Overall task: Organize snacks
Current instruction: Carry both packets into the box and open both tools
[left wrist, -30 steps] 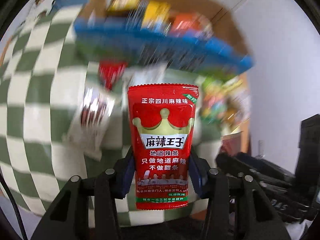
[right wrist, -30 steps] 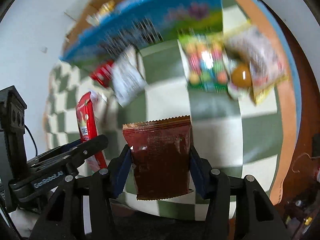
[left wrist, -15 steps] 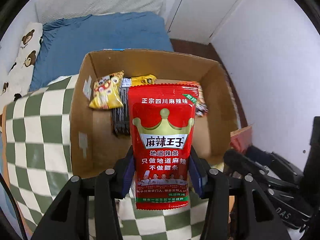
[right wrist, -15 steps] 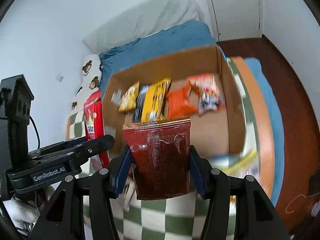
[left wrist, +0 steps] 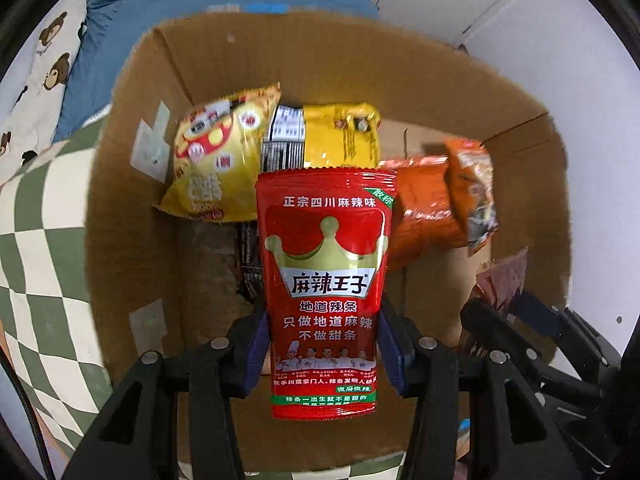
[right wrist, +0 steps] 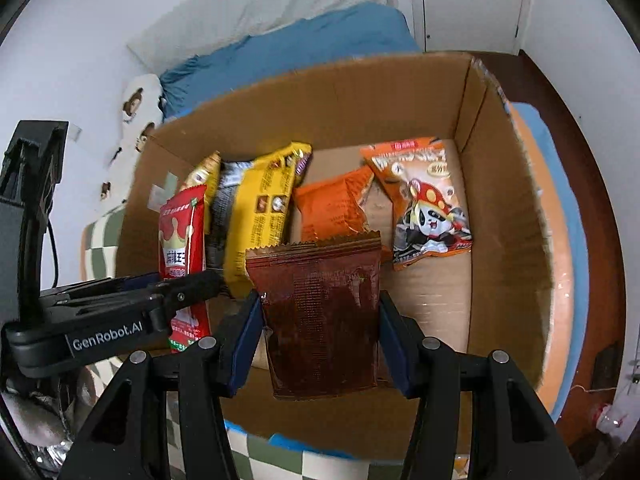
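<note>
My left gripper (left wrist: 322,344) is shut on a red spicy-strip packet (left wrist: 326,280) with a gold crown, held upright over the open cardboard box (left wrist: 132,184). My right gripper (right wrist: 320,336) is shut on a dark brown-red packet (right wrist: 320,312), also over the box (right wrist: 508,216). The red packet (right wrist: 184,240) and the left gripper (right wrist: 176,292) show at the left of the right wrist view. In the box lie a yellow chip bag (left wrist: 216,164), a yellow packet (right wrist: 264,208), an orange packet (right wrist: 332,208) and a cartoon-panda packet (right wrist: 424,200).
The box stands on a green-and-white checked cloth (left wrist: 36,264). Behind it is a bed with a blue sheet (right wrist: 304,48) and a bear-print pillow (left wrist: 44,76). White walls and a door (right wrist: 472,0) are beyond. An orange table edge (right wrist: 560,280) lies right of the box.
Both grippers have moved from above the checked cloth with loose snacks to over the open box, each still holding its packet. The box now fills both views.
</note>
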`<state>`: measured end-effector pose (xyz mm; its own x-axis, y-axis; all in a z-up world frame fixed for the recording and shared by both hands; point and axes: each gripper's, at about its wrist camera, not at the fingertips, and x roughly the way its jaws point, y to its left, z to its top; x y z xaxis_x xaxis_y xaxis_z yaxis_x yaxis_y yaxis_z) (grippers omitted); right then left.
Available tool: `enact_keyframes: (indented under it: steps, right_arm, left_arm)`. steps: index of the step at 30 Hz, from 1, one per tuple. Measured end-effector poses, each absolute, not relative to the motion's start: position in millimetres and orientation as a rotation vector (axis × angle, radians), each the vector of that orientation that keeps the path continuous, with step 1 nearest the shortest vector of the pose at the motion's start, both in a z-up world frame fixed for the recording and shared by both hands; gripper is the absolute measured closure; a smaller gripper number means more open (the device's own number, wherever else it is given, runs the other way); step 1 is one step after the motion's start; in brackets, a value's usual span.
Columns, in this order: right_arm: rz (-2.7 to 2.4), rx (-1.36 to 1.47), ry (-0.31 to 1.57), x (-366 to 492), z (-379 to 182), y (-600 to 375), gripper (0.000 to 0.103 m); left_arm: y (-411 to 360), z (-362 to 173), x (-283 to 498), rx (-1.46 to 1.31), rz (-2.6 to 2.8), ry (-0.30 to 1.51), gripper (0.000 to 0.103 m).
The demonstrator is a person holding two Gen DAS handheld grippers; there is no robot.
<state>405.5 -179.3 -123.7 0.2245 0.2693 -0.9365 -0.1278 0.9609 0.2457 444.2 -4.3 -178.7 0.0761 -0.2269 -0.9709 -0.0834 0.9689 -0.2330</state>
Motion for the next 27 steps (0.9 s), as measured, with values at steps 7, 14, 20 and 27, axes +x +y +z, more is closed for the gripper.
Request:
enact_keyframes:
  steps: [7,14,20,27]
  right_arm:
    - [0.261,0.114,1.385,415,-157,-179,0.045]
    - [0.216,0.070,1.521,423,-192,-182,0.014]
    - [0.227,0.028,1.526,420,-193,-184,0.011]
    - [0.216,-0.013,1.471,412,-175,-182,0.010]
  left_arm:
    - [-10,-213,436,-0.241,-0.108,1.563,0.055]
    - [-1,-224,432,-0.241,-0.050,1.553,0.021]
    - [5,-224,424,-0.249,-0.045,1.532,0.017]
    - [4,-192,406,-0.231,-0.036,1.435,0.017]
